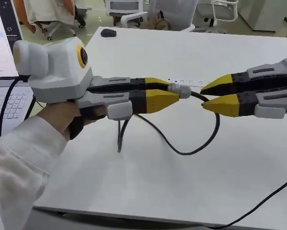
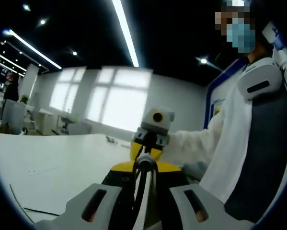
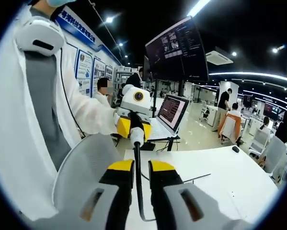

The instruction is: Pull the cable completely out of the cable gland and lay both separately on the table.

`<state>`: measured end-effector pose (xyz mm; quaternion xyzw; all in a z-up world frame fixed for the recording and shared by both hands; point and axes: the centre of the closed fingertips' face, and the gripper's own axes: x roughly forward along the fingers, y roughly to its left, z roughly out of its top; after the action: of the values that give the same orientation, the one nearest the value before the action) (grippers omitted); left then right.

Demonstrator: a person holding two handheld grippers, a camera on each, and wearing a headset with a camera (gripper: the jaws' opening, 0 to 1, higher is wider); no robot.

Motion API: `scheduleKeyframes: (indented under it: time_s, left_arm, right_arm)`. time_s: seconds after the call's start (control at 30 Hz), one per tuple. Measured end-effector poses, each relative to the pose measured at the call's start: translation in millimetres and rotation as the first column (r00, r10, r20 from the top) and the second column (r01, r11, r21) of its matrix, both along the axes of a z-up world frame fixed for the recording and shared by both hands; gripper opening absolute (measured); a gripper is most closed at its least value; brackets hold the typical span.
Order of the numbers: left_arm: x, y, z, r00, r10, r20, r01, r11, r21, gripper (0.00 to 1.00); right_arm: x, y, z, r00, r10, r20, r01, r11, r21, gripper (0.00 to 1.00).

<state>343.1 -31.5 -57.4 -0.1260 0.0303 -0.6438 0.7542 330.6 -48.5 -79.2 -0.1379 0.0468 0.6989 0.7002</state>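
**Fig.** Left gripper (image 1: pixel 173 91), at 9 o'clock, pinched cable gland (image 1: pixel 184 90) as anchor; right gripper (image 1: pixel 202 97) straddled cable (image 1: pixel 184 153) for pulling, clamping indeterminate.

Head view looks down at the table (image 1: pixel 181 191); gripper views face each other (sharing the cable (image 3: pixel 136 167)).

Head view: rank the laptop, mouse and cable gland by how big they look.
1. laptop, even cropped by the frame edge.
2 and 3. cable gland, then mouse: the gland looks slightly bigger, but the mouse lies farther off, so unsure.
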Motion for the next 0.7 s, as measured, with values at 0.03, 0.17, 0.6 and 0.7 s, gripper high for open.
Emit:
scheduleKeyframes:
  time_s: [0.03,0.17,0.6,0.7]
  left_arm:
    - [0.2,-0.2,-0.3,1.0,0.002,0.002,-0.003,1.0,0.004,0.16]
    - [3.3,3.4,1.3,1.0,0.025,0.002,-0.025,1.0,0.002,0.16]
    - [-0.9,-13.6,-16.4,0.998,0.041,0.056,-0.046,0.994,0.095,0.25]
    - [-0.4,-14.4,-12.7,0.997,0.058,0.054,-0.06,0.997,0.048,0.19]
  right_arm:
    - [-0.4,1.1,0.0,1.0,0.004,0.002,-0.004,1.0,0.003,0.08]
    - [-1.0,6.8,2.3,1.0,0.011,-0.011,-0.011,0.999,0.036,0.03]
    - [-5.1,19.4,-1.8,0.999,0.018,-0.043,-0.014,0.994,0.109,0.02]
    - [-5.1,18.3,-1.8,0.998,0.019,-0.053,-0.012,0.992,0.124,0.02]
